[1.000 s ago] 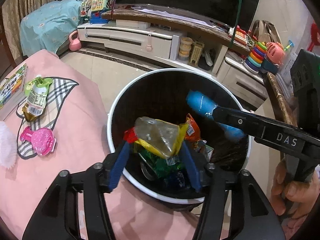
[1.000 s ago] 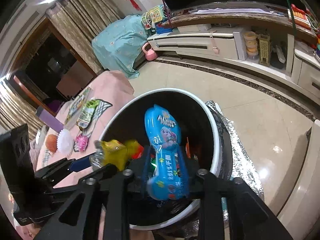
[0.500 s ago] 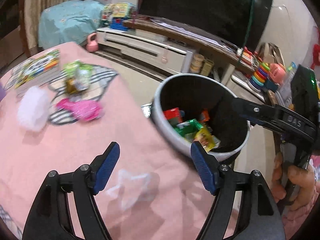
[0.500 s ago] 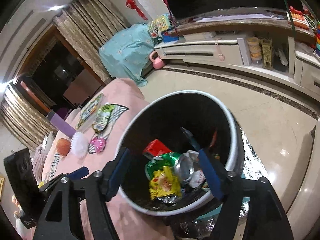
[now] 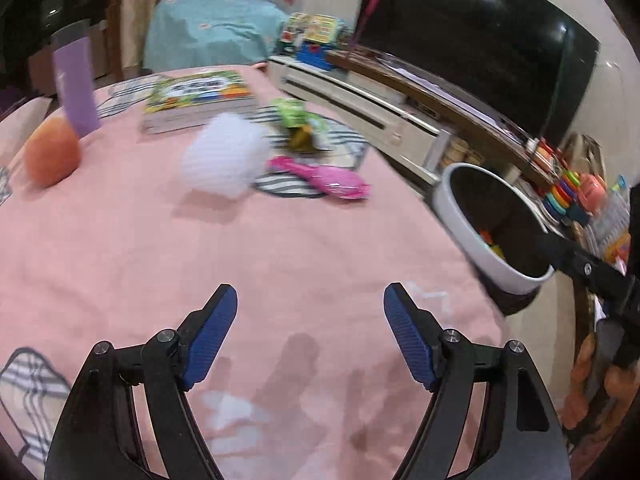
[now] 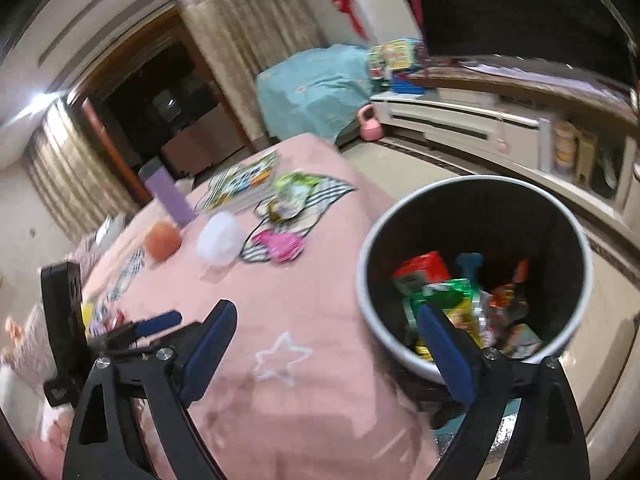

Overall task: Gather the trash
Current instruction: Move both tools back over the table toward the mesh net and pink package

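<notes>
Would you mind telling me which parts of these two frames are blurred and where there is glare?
Left wrist view: white puff and orange ball smeared by motion, glare spots on the TV, gripper sharp. Right wrist view: curtains and book blurred, bin clearer.

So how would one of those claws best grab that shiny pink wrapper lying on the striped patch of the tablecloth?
Probably across its narrow middle, coming straight down from above. The shiny pink wrapper lies flat and elongated on the pink tablecloth, so its sides offer nothing to pinch from the side. The open left gripper seems nearer; turn its fingers across the short width, clear of the white mesh puff beside it.
</notes>
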